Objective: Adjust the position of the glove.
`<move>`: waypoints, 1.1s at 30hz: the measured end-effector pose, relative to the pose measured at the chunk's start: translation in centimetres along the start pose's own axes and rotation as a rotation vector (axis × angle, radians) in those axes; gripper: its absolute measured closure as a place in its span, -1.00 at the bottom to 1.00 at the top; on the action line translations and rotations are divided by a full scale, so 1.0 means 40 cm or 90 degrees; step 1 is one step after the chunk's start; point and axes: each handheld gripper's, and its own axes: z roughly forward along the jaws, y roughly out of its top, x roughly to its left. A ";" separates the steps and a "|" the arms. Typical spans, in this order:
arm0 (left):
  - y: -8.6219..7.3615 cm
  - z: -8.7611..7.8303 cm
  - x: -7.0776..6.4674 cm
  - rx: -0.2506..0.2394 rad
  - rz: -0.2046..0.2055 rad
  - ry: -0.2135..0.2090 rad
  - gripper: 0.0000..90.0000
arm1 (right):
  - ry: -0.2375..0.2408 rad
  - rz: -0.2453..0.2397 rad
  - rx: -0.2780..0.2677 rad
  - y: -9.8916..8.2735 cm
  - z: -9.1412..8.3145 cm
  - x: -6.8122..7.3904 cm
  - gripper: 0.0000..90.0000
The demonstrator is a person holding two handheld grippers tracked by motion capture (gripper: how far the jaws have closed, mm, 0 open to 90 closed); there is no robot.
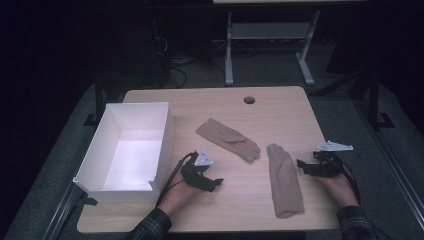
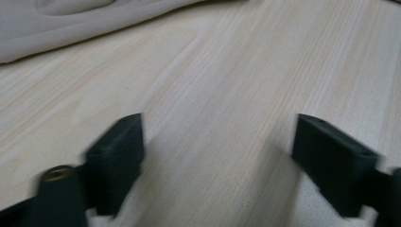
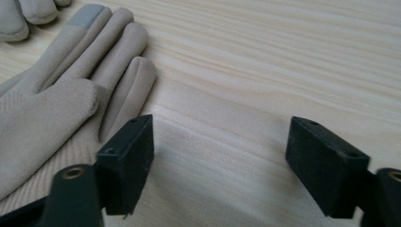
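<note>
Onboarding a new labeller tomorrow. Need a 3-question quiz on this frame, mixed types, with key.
1. True or false: the white box holds a glove.
2. Which does the right gripper sit beside? A) the glove lying lengthwise B) the angled glove C) the white box
3. Fill in: the jaws of the left gripper stand ____ over bare table.

Key
1. False; both gloves lie on the table.
2. A; in the right gripper view its fingers lie just left of the jaws.
3. Open; so do the right gripper's.
</note>
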 end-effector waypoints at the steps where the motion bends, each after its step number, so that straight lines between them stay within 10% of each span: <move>1: 0.003 -0.002 -0.001 0.002 0.003 0.003 -0.36 | 0.001 0.000 0.001 0.000 0.000 -0.001 -0.49; 15: 0.100 -0.001 0.026 -0.018 -0.036 -0.032 0.98 | 0.000 -0.001 0.001 0.000 0.000 0.001 -0.51; 33: 0.175 0.066 0.133 -0.043 -0.045 -0.005 0.99 | 0.001 -0.002 0.001 -0.001 0.000 0.001 -0.52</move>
